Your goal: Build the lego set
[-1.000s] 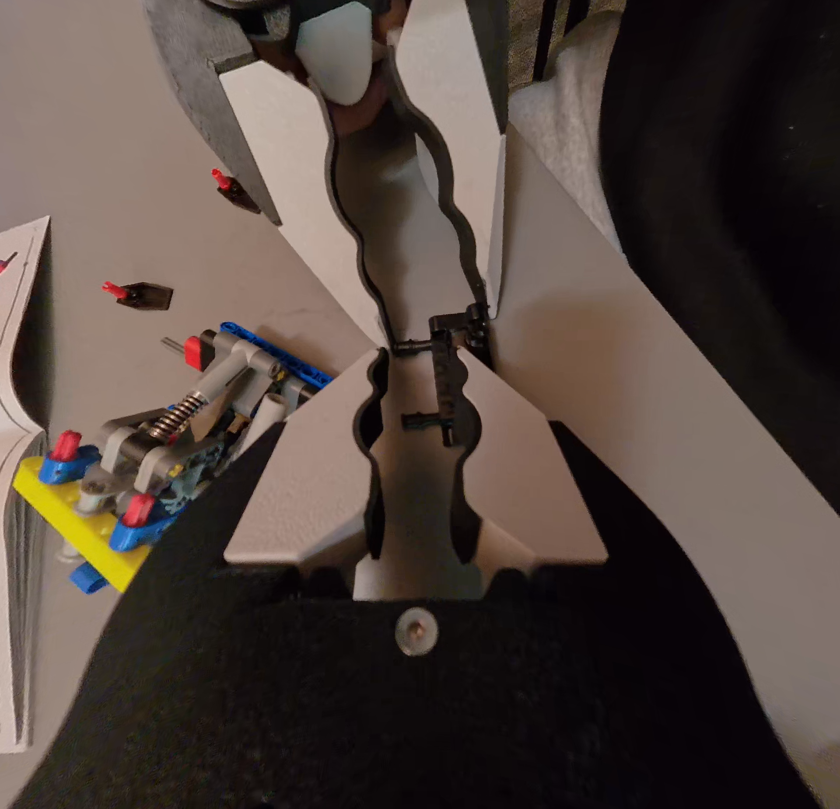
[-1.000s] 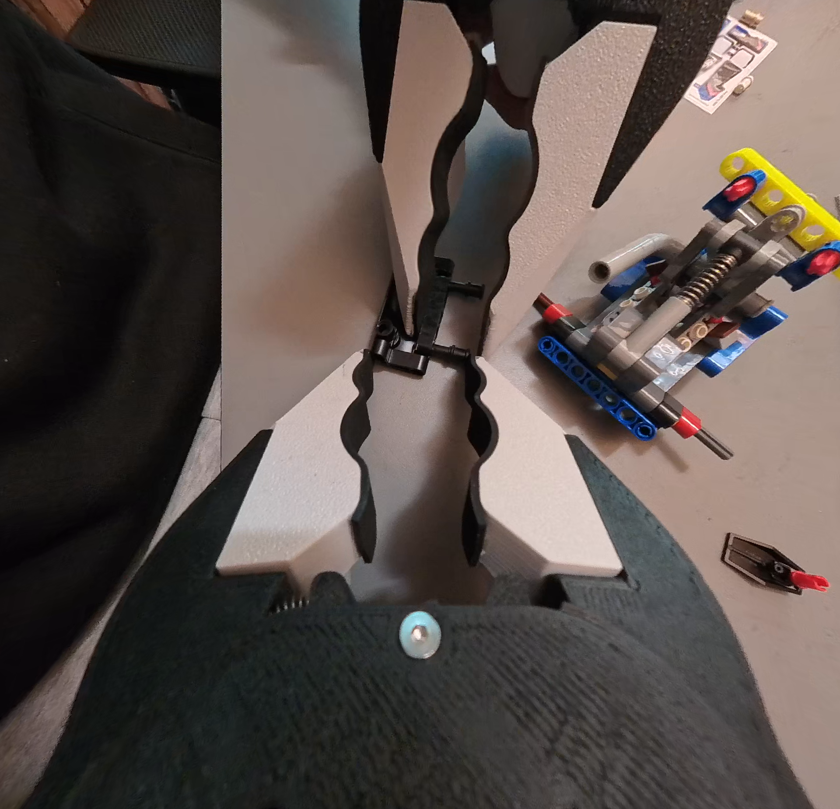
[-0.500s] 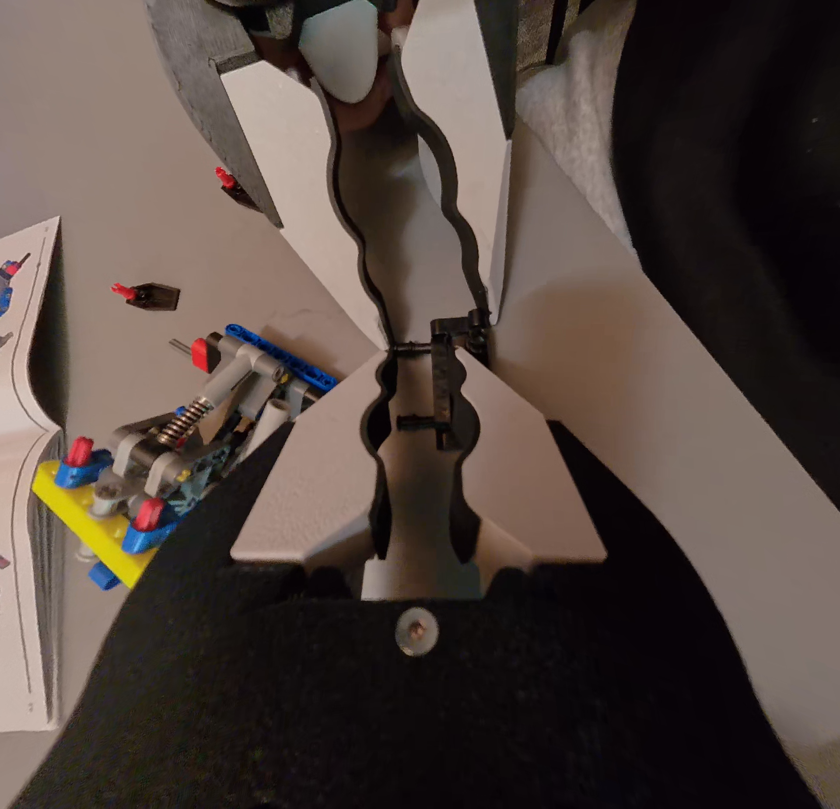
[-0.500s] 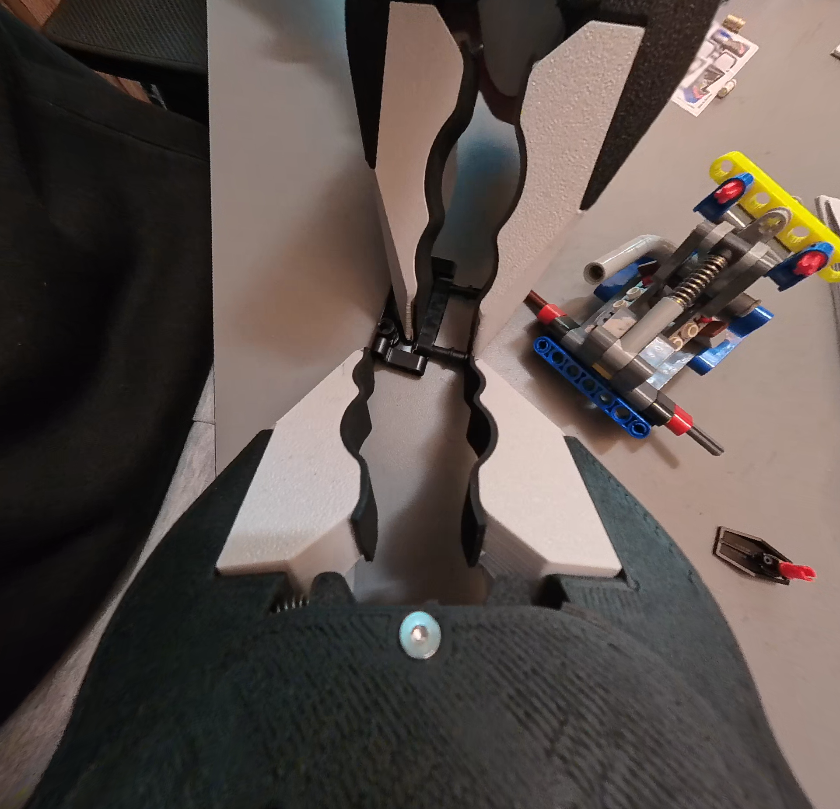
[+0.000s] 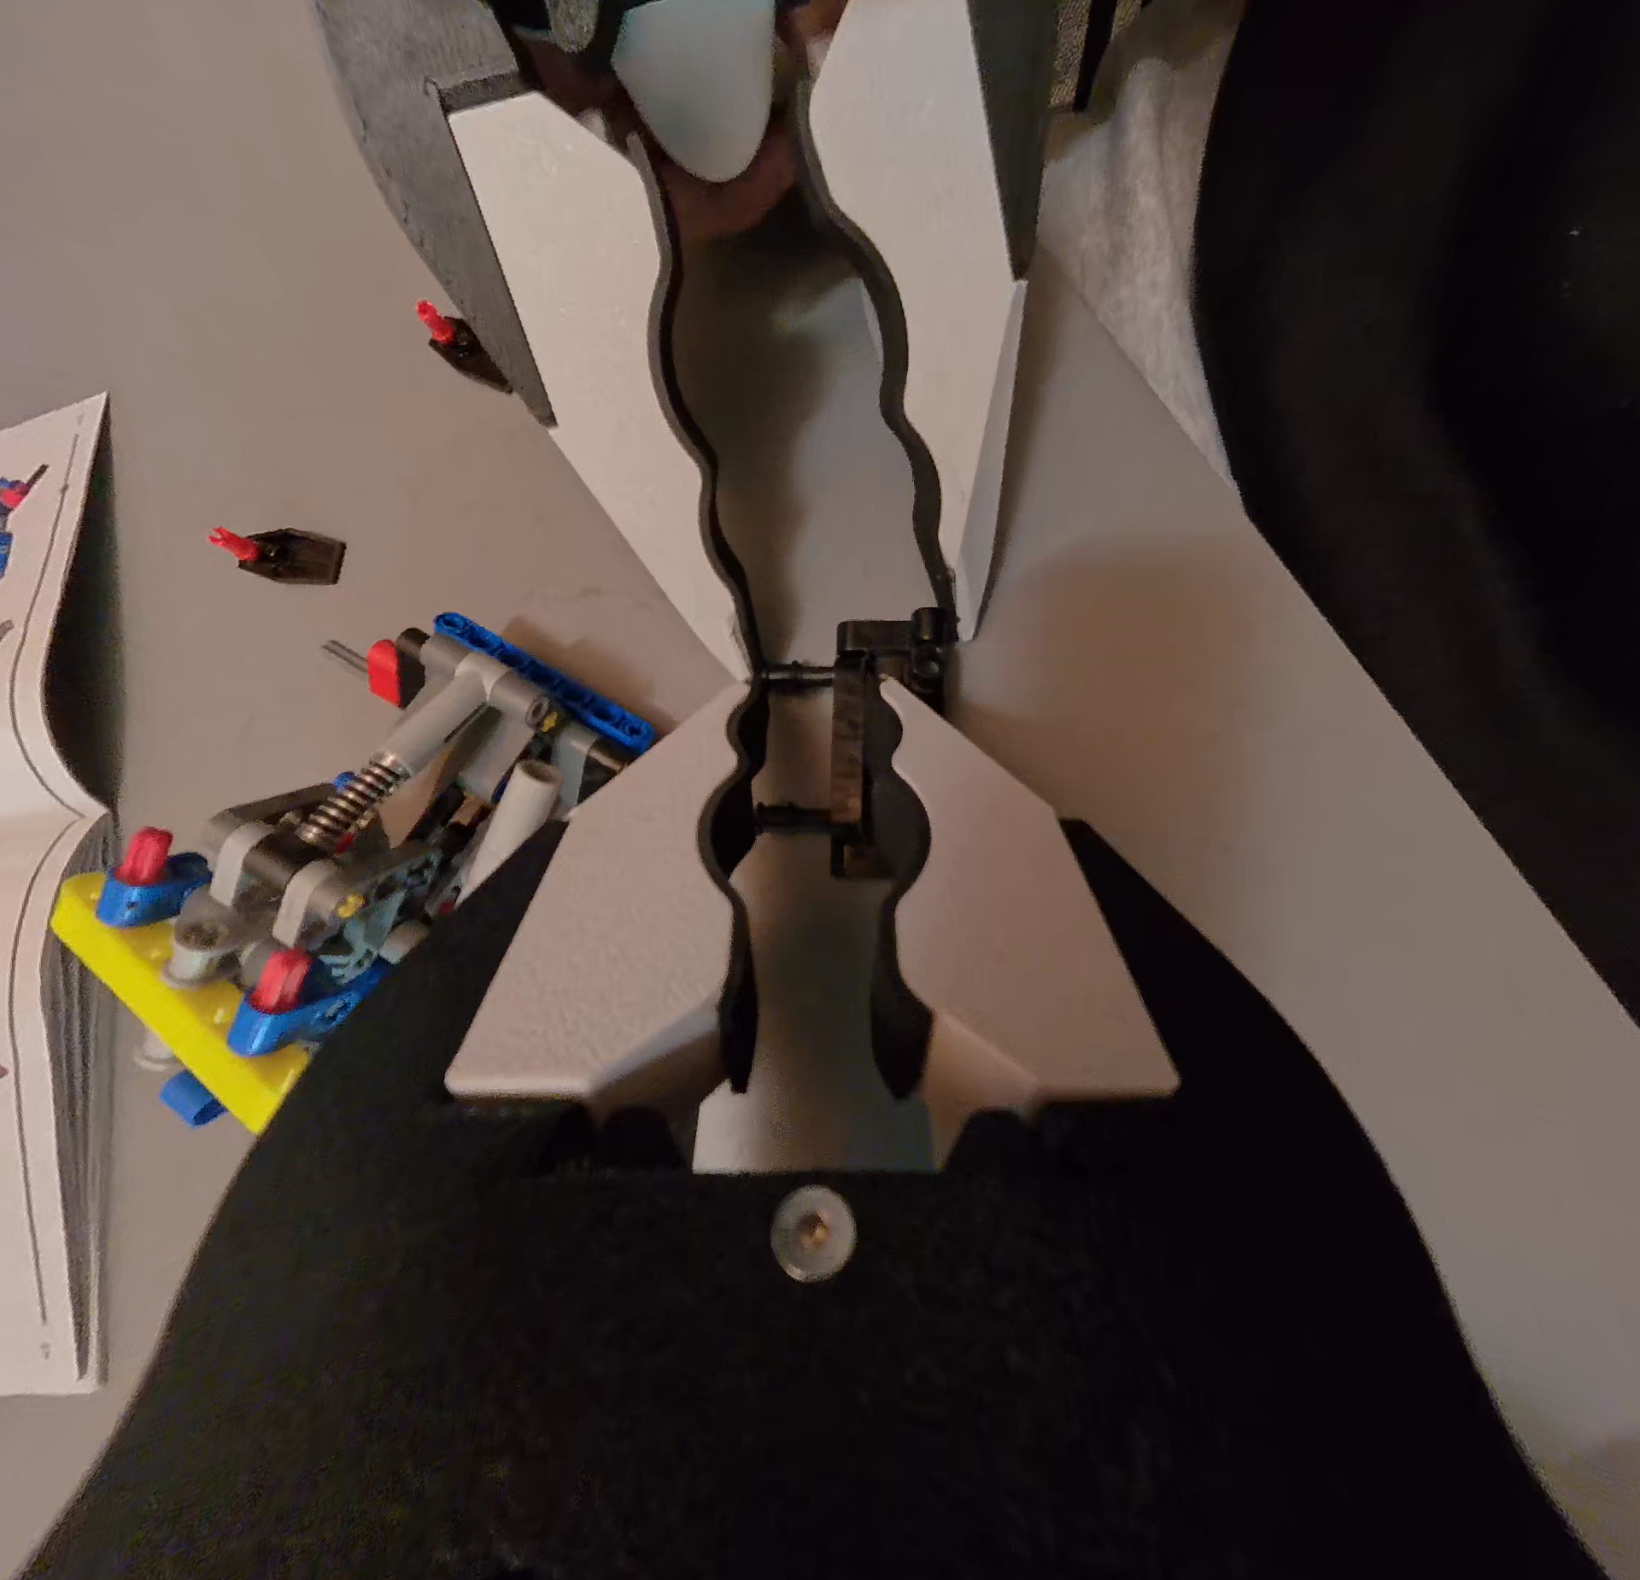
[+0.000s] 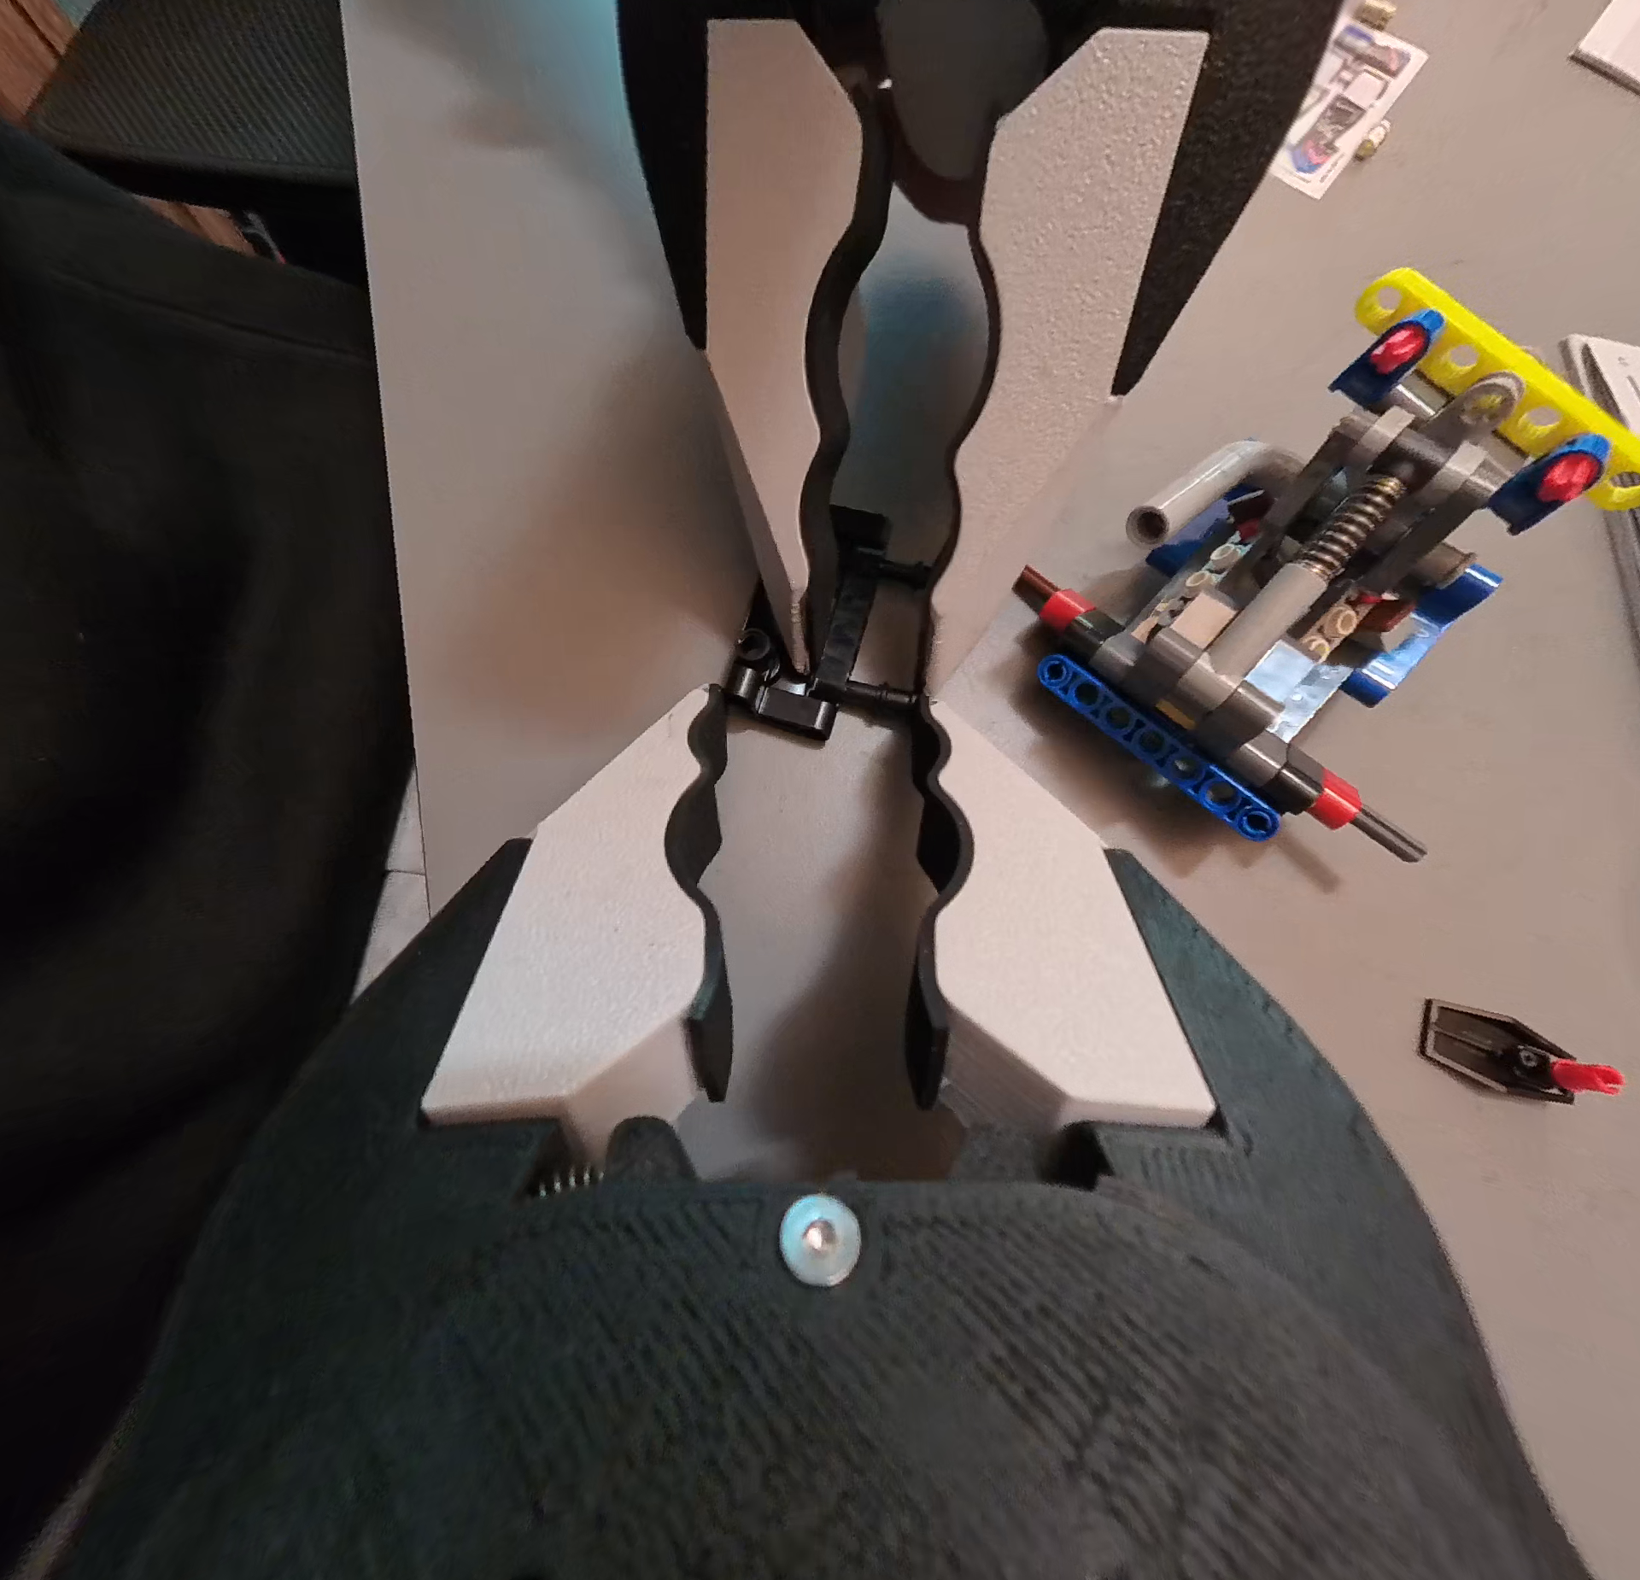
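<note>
- Left wrist view: my left hand-held gripper (image 5: 843,739) clenched a black pinned beam (image 5: 854,765), tip to tip with the right hand-held gripper (image 5: 843,650). A brick model (image 5: 355,836), two black wedges (image 5: 288,552) and a booklet (image 5: 44,827) lay left on the worktop (image 5: 222,206).
- Right wrist view: the right one gripped the beam's black connector (image 6: 790,703); only here a leaflet (image 6: 1349,100) showed.

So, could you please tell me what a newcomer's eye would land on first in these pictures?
Probably the two grey claws meeting tip to tip at the centre, the left claw and right claw both at a small black plastic beam with side pins. Next would be the colourful brick-built model with a yellow perforated plate, blue beams, red pins and a metal spring, lying on the grey table beside them.
</note>
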Demonstrator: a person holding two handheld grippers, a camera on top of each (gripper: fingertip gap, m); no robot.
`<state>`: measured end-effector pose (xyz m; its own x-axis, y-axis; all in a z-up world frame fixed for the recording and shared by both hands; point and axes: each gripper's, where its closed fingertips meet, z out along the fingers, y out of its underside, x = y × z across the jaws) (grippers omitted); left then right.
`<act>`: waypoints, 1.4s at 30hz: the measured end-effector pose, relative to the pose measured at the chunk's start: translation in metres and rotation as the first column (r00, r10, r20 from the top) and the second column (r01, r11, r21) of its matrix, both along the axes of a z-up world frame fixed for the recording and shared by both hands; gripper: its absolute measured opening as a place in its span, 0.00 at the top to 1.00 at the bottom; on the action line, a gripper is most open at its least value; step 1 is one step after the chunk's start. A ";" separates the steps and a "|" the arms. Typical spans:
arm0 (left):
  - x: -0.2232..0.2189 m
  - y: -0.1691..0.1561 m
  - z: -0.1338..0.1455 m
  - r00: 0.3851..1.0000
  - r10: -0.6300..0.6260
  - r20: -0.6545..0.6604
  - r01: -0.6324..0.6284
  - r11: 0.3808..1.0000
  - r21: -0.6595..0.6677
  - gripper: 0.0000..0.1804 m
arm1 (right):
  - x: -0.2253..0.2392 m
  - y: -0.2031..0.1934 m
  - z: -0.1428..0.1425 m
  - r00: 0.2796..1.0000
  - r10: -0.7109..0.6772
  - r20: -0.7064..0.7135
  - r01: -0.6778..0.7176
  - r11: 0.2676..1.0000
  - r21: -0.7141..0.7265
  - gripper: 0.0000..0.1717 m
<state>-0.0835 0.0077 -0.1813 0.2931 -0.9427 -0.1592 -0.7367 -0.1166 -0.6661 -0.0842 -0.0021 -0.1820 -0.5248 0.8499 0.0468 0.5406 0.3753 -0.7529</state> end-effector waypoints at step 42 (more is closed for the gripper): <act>-0.004 0.005 0.000 0.993 0.100 -0.063 -0.101 0.995 -0.001 0.89 | -0.004 0.008 0.000 0.998 -0.063 0.027 0.064 0.997 -0.039 0.77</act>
<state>-0.0875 0.0132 -0.1810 0.3759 -0.9096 -0.1768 -0.7615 -0.1945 -0.6183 -0.0879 0.0063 -0.1822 -0.4706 0.8823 -0.0006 0.5815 0.3097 -0.7523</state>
